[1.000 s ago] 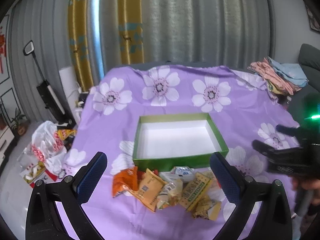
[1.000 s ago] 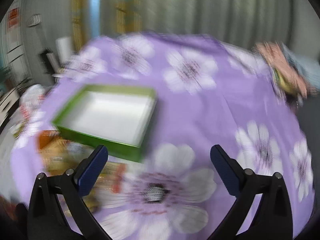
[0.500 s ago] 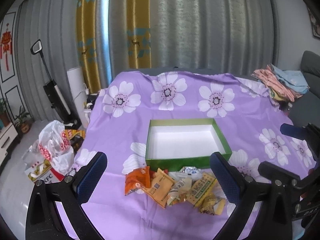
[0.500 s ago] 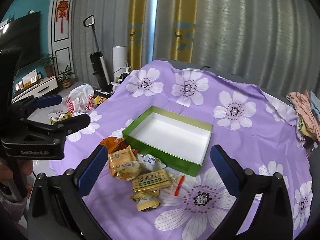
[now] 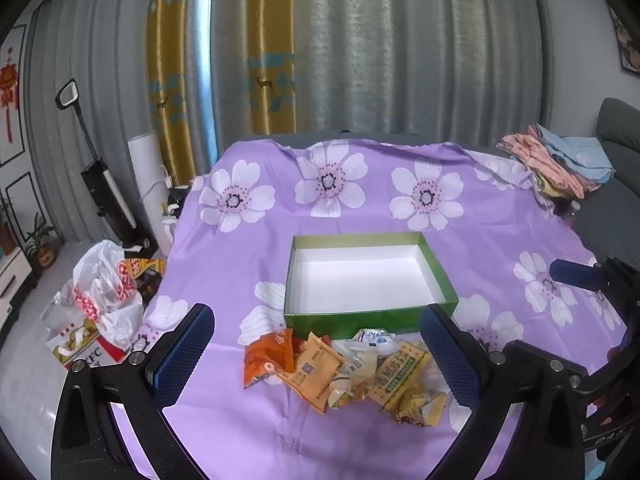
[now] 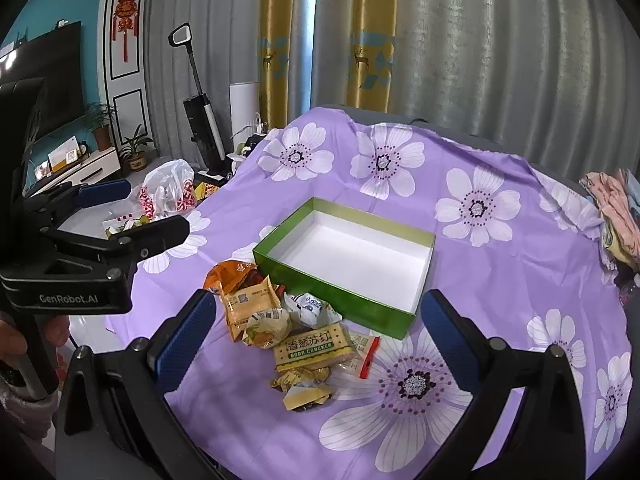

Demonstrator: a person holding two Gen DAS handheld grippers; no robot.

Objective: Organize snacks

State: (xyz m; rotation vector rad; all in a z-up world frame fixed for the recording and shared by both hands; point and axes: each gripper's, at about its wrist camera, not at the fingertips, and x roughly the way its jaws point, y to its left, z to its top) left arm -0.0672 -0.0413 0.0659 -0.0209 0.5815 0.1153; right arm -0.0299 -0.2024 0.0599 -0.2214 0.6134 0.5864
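Snacks [image 5: 344,368] lie heaped on the purple cloth [image 5: 248,264] just before the green box [image 5: 366,276] — none packed, everything left to do. Left gripper [image 5: 320,356] and right gripper [image 6: 316,340] gape empty above. Since a second ago, both drew back; the right view's blur cleared.

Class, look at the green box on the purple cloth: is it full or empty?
Empty. The green box shows only its bare white floor in both views; the snack packets all lie outside it on the cloth.
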